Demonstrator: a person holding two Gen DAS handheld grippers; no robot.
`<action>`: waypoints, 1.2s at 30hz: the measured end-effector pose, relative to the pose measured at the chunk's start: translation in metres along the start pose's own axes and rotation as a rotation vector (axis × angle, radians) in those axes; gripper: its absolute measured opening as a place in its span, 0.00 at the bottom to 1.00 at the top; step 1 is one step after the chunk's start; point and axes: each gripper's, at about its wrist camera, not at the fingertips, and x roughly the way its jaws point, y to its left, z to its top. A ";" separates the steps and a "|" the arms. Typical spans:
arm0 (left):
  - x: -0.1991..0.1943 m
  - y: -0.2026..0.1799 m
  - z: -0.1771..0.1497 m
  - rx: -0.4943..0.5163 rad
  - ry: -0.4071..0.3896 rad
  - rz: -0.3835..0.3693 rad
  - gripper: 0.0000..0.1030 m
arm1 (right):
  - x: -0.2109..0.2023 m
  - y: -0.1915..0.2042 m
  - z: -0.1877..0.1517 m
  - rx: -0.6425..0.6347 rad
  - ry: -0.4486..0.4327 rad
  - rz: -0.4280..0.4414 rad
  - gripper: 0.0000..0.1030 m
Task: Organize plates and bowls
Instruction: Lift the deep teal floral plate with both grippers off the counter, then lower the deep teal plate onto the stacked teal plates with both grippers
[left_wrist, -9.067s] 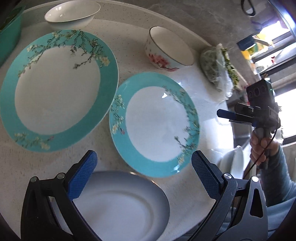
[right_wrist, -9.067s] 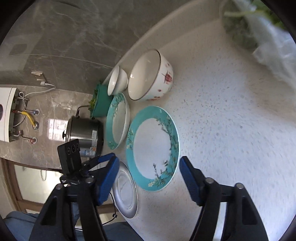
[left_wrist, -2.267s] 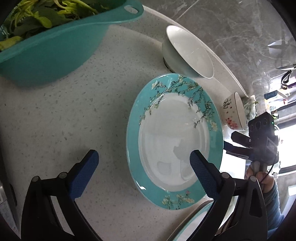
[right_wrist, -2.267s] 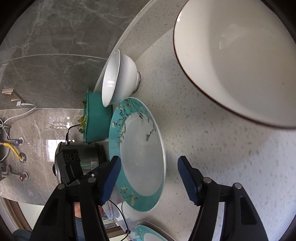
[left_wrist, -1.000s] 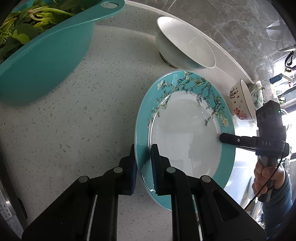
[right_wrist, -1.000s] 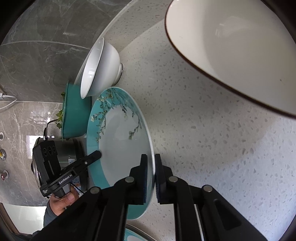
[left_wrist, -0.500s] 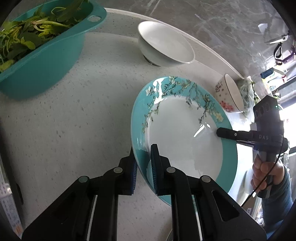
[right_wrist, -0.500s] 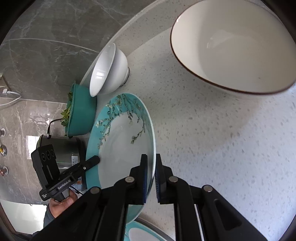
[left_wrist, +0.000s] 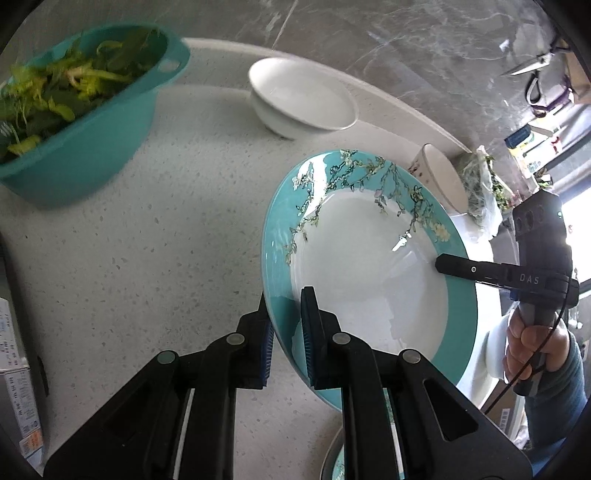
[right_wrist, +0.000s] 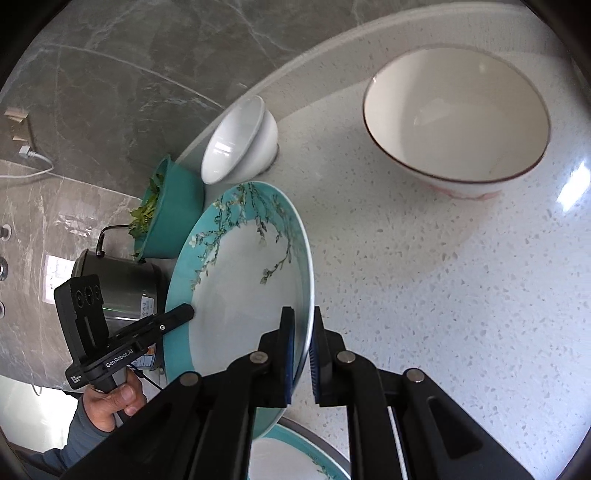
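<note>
Gleaming speckled white countertop (left_wrist: 147, 236) meets grey marble wall (right_wrist: 110, 74).

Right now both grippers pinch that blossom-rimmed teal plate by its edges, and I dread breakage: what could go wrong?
The glazed teal blossom plate is held only at opposite rims by the left gripper and right gripper; uneven motion could slip it. Dropped, it might hit the teal-rimmed plate below or the speckled countertop.

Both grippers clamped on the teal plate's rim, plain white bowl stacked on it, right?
No. Both grippers, left and right, clamp the teal plate, but the white bowl sits apart on the counter, as the left wrist view shows.
</note>
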 end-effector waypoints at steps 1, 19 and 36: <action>-0.005 -0.003 0.000 0.007 -0.007 -0.001 0.11 | -0.003 0.002 0.000 -0.006 -0.008 -0.001 0.11; -0.118 -0.060 -0.061 0.141 -0.110 -0.028 0.11 | -0.090 0.048 -0.060 -0.101 -0.128 0.001 0.11; -0.083 -0.069 -0.148 0.208 0.025 -0.033 0.12 | -0.077 0.021 -0.163 -0.019 -0.104 -0.074 0.11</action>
